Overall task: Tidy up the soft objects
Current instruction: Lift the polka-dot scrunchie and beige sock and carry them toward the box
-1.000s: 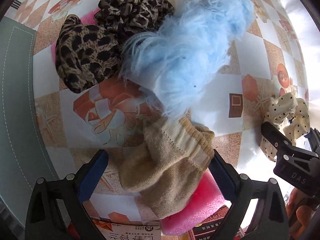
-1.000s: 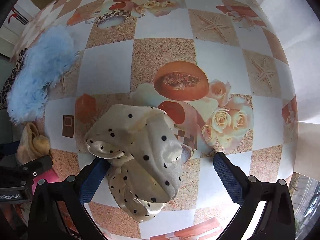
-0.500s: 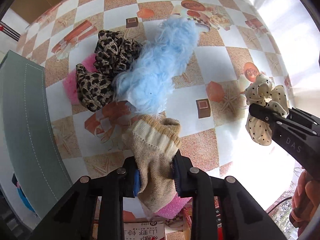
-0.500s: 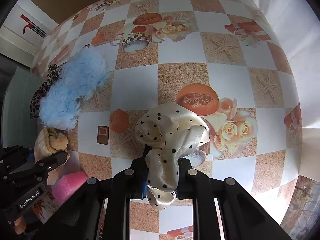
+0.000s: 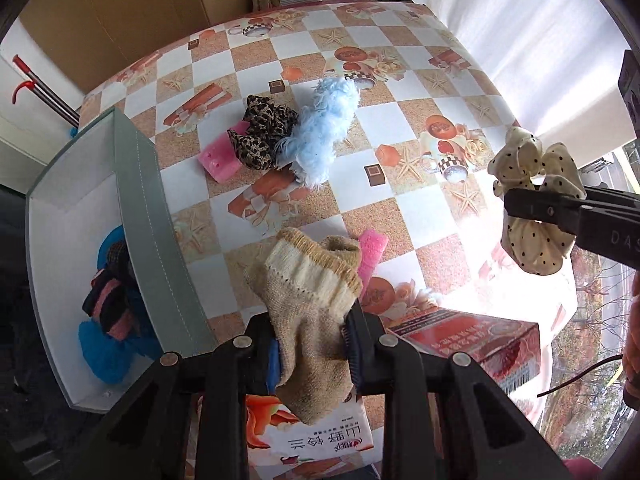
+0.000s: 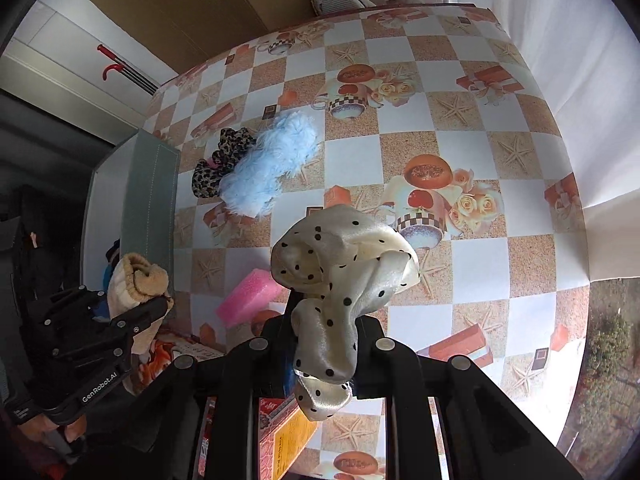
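Observation:
My left gripper (image 5: 312, 344) is shut on a beige knit sock (image 5: 308, 300) and holds it well above the table; the sock shows in the right wrist view too (image 6: 136, 284). My right gripper (image 6: 320, 344) is shut on a cream polka-dot scrunchie (image 6: 340, 268), also lifted; it shows at the right of the left wrist view (image 5: 532, 196). On the table lie a fluffy light-blue piece (image 5: 324, 128), a leopard-print scrunchie (image 5: 260, 132) and a pink sponge (image 5: 220, 158). A second pink sponge (image 6: 248, 298) lies nearer me.
A grey open box (image 5: 148, 220) stands at the table's left edge, with blue and dark soft items (image 5: 108, 304) inside. Red printed cartons (image 5: 472, 340) lie at the near edge. White curtain on the right, cardboard and a heap of cloth behind the table.
Both grippers closed, the left on the sock and the right on the scrunchie, and lifted them high off the table, so both views now take in the whole table and the box.

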The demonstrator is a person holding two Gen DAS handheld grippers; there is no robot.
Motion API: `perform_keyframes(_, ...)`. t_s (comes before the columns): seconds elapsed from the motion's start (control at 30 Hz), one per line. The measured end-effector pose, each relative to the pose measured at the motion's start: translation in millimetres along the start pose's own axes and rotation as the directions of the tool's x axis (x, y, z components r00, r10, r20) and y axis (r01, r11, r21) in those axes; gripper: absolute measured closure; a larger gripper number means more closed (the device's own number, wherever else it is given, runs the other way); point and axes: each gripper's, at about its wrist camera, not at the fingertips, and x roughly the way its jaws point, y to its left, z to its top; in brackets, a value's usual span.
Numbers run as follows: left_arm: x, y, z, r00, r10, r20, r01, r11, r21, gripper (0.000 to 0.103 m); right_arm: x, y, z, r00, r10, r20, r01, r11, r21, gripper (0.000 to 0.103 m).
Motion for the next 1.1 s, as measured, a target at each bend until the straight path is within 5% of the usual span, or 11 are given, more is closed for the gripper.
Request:
perform_keyframes(0.27,-35,10,-57,1.0,0.021,0.022,-0.022,1.0,0.01,0.074,-28,79,-36,0.998,0.059,-0.017,-0.06,0.995,-0.083,0.083)
perform_keyframes(0.67,-75,78,-113,0.993,0.086,0.086,-0.069,0.979,-0.191,0.074,-7,180,-48,0.99,0.098,-0.106,-0.122,0.959,-0.254,0.083)
perform_keyframes(1.1,-84,110,-135,0.986,0.11,0.121,-0.072,0.956,-0.284,0.074,1,224,-52,0.99,0.067,-0.124,-0.107,0.93,-0.35,0.083)
